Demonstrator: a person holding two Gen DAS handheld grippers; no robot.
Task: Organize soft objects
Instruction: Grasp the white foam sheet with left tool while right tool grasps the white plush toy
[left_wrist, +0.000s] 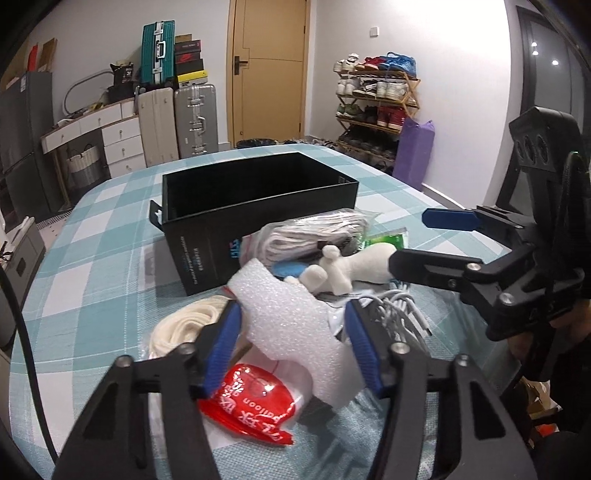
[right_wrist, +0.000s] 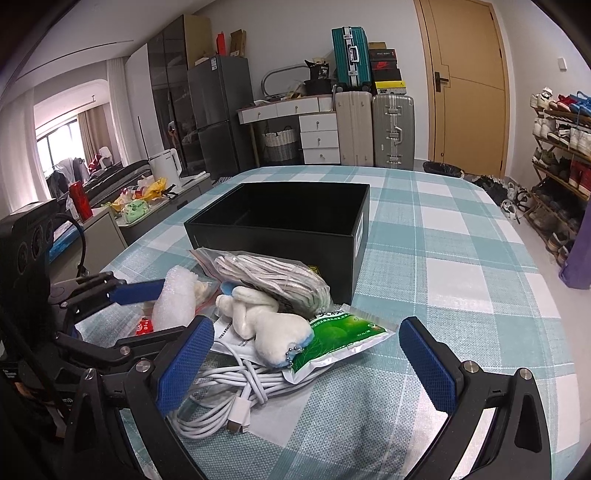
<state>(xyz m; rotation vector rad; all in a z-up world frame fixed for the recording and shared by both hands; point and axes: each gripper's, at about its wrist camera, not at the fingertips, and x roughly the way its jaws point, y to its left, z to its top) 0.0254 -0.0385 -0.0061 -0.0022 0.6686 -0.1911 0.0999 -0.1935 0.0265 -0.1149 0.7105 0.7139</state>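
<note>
The left gripper (left_wrist: 293, 345) squeezes a bumpy white foam sheet (left_wrist: 291, 321) between its blue pads – the foam sits low over a red plastic balloon bag (left_wrist: 255, 402) on the teal checked tablecloth (right_wrist: 461, 266). The right gripper (right_wrist: 306, 362) is spread wide and holds nothing. A small white plush toy (right_wrist: 266, 328) lies near an open black cardboard box (right_wrist: 291, 225) – just in front of it.
</note>
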